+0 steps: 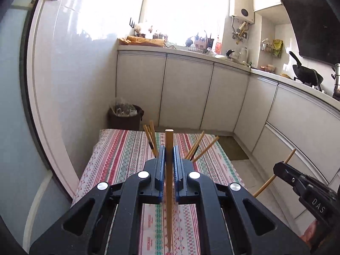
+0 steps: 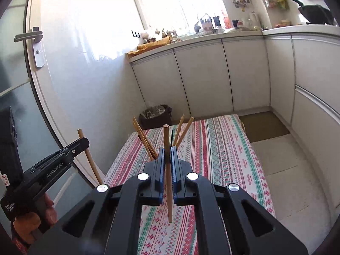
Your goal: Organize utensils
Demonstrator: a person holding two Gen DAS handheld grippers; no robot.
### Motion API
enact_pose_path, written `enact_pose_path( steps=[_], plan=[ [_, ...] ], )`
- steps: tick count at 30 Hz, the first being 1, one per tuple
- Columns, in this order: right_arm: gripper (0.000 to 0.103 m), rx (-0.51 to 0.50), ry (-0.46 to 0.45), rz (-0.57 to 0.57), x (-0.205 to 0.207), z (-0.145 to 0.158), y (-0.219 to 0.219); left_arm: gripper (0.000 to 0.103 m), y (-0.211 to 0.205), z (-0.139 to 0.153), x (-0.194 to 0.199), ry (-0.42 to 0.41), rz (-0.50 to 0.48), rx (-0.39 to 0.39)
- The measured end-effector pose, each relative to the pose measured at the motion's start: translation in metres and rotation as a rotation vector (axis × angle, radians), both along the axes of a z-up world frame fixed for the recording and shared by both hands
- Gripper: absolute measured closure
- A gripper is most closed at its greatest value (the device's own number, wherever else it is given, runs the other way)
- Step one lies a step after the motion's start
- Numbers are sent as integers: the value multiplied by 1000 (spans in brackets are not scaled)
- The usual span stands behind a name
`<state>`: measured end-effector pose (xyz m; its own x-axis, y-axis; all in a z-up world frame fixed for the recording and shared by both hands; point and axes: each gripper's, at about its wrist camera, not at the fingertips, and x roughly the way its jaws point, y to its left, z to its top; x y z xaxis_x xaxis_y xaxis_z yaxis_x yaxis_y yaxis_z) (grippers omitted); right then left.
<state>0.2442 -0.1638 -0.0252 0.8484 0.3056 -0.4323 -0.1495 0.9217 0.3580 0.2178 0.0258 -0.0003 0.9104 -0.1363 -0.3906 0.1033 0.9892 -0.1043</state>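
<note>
Two chopsticks, one clamped mid-shaft in my left gripper [image 1: 169, 159], one in my right gripper [image 2: 169, 159]; light, stiff, slick, so they could pivot.

Home kitchen; white cabinets [image 1: 187, 91], wok [image 1: 306, 74], water heater [image 1: 241, 2]

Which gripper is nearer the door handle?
Left. The left gripper shows at the door's side, below the door handle; the right gripper sits farther right, over the table. Each clamps a chopstick.
</note>
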Motion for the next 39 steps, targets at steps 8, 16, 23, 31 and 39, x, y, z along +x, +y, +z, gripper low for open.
enact_pose_path(
  steps=[8,16,23,31,39],
  plan=[
    [97,3,-65,-3,38,18,-1,97,-8,32,56,-136,38,-16],
    [97,11,-49,-6,70,1,-2,97,-11,0,111,-142,76,-23],
    [97,46,-39,-4,85,-3,-1,51,11,-29,108,-62,139,-73],
    [97,55,-123,2,91,23,15,38,41,12,59,-113,215,-82],
    [97,63,-185,-4,124,8,40,36,50,7,67,-81,248,-58]
  ],
)
